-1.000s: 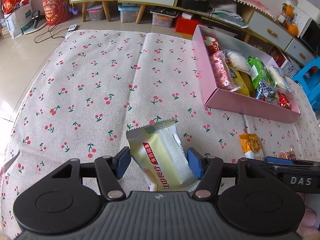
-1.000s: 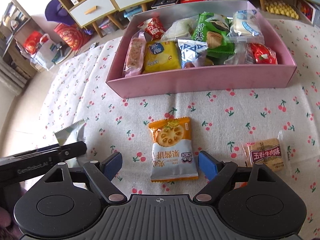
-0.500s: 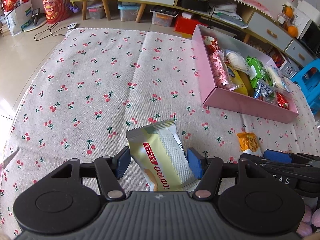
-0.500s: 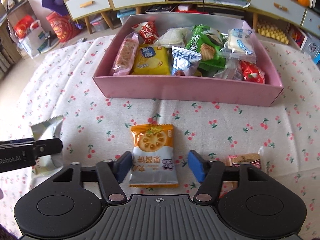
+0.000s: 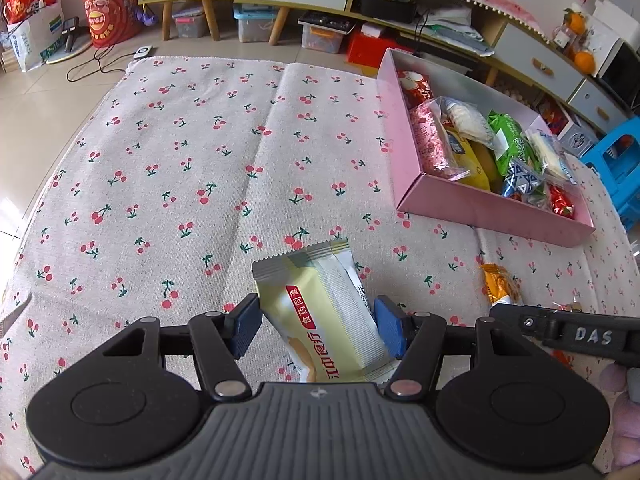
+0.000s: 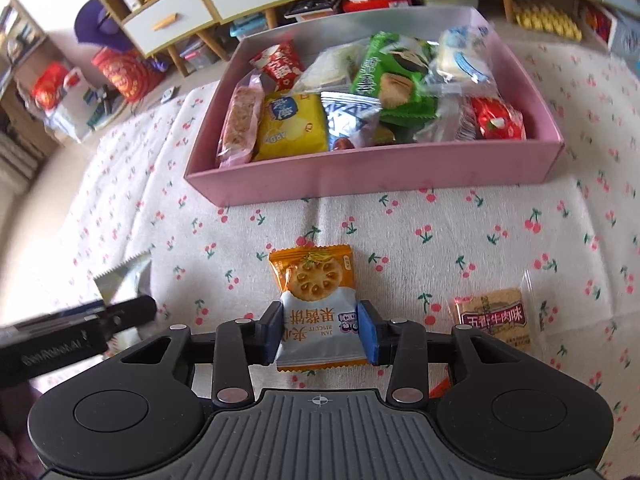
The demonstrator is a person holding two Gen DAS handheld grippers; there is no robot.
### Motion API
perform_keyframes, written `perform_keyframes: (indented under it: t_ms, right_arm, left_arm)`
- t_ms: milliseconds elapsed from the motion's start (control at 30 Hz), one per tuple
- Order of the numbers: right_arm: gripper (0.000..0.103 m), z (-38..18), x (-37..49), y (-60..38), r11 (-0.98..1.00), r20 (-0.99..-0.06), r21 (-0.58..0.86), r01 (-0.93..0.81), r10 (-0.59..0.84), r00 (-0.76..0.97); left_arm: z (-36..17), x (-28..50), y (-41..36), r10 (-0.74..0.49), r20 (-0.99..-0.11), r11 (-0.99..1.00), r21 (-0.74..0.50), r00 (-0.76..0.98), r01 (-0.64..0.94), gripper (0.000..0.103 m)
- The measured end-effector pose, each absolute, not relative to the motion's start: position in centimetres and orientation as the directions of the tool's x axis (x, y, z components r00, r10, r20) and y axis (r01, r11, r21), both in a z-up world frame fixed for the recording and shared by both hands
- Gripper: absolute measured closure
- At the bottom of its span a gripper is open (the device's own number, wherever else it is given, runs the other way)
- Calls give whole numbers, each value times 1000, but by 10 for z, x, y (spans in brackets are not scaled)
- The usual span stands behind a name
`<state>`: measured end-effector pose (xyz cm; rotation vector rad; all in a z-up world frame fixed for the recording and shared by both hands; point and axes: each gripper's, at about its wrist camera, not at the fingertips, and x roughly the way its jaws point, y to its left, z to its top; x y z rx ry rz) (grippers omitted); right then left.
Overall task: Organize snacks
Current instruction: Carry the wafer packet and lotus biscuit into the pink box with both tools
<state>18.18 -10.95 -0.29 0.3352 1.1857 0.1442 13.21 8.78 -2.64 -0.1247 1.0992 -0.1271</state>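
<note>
My left gripper (image 5: 318,330) is shut on a pale yellow and white snack packet (image 5: 324,308), held above the cherry-print cloth. My right gripper (image 6: 320,332) is shut on an orange and white jam biscuit packet (image 6: 316,304) that lies on the cloth. The pink box (image 6: 372,176) with several snack packets stands just beyond it; in the left wrist view the box (image 5: 480,204) is at the far right. The left gripper and its packet show at the left of the right wrist view (image 6: 120,284).
A tan beef-flavour packet (image 6: 494,318) lies on the cloth right of my right gripper. Cabinets, storage bins and bags stand on the floor beyond the cloth. A blue stool (image 5: 616,160) is at the far right.
My right gripper's fingers have closed onto the jam biscuit packet; they were wide apart around it before. The left gripper still holds its yellow packet in much the same place.
</note>
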Motion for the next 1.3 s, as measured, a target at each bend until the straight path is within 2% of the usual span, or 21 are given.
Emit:
perform_keyframes:
  t_ms: [433, 800, 1100, 1300]
  right_arm:
    - [64, 15, 177, -155, 854, -827, 492, 167, 398, 398]
    - [64, 31, 184, -187, 797, -769, 572, 193, 440, 464]
    - [64, 43, 220, -211, 768, -734, 600, 225, 417, 535]
    - [64, 46, 249, -219, 801, -746, 556, 223, 362, 559]
  left_arm:
    - [-14, 137, 83, -192, -847, 978, -208, 496, 22, 45]
    - [-3, 148, 63, -238, -807, 965, -261, 541, 34, 45]
    - [5, 178, 24, -277, -775, 960, -254, 569, 121, 45]
    - [5, 206, 7, -286, -760, 958, -244, 584, 152, 45]
